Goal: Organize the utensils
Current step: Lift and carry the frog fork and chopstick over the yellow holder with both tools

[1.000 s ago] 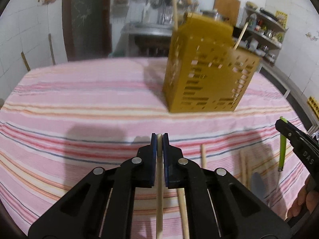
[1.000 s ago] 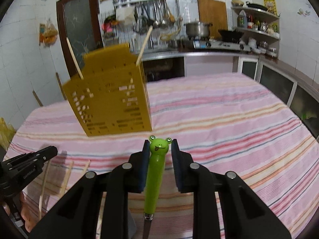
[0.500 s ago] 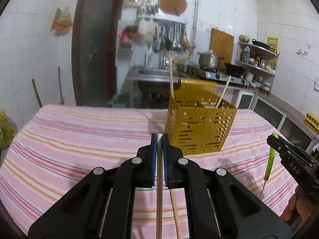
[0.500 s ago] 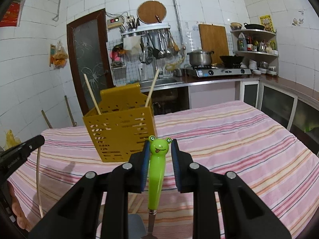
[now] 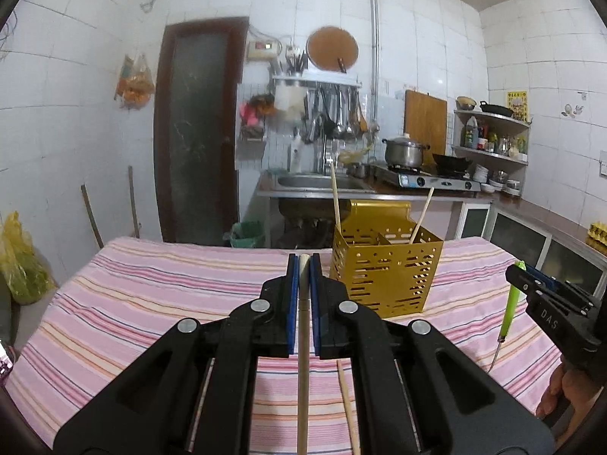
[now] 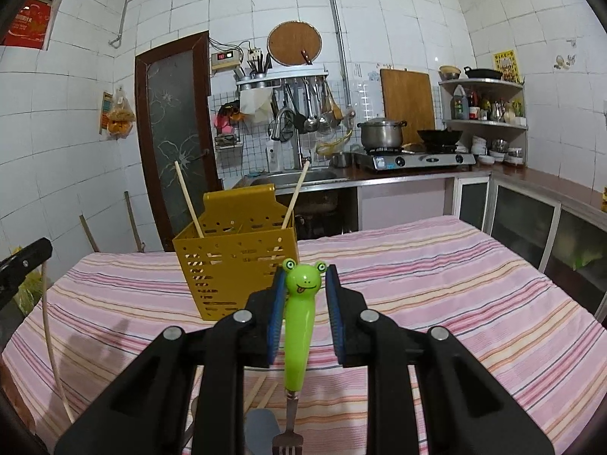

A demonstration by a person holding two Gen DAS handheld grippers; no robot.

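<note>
A yellow perforated utensil caddy (image 5: pixel 385 269) (image 6: pixel 237 265) stands on the striped table with two chopsticks (image 5: pixel 335 201) leaning in it. My left gripper (image 5: pixel 303 265) is shut on a wooden chopstick (image 5: pixel 302 379), held upright above the table, left of the caddy. My right gripper (image 6: pixel 303 276) is shut on a green frog-handled fork (image 6: pixel 299 326), tines pointing down; it also shows in the left wrist view (image 5: pixel 510 303). The left gripper's chopstick shows at the left of the right wrist view (image 6: pixel 49 341).
Loose chopsticks (image 5: pixel 347 405) (image 6: pixel 260 390) and a grey utensil (image 6: pixel 261 430) lie on the pink striped tablecloth (image 5: pixel 151 303) below the grippers. Behind the table are a sink, a stove with a pot (image 6: pixel 381 132) and shelves.
Both grippers have lifted and tilted up with their utensils; the view rose from the tablecloth to the kitchen wall, and the caddy looks farther and lower.
</note>
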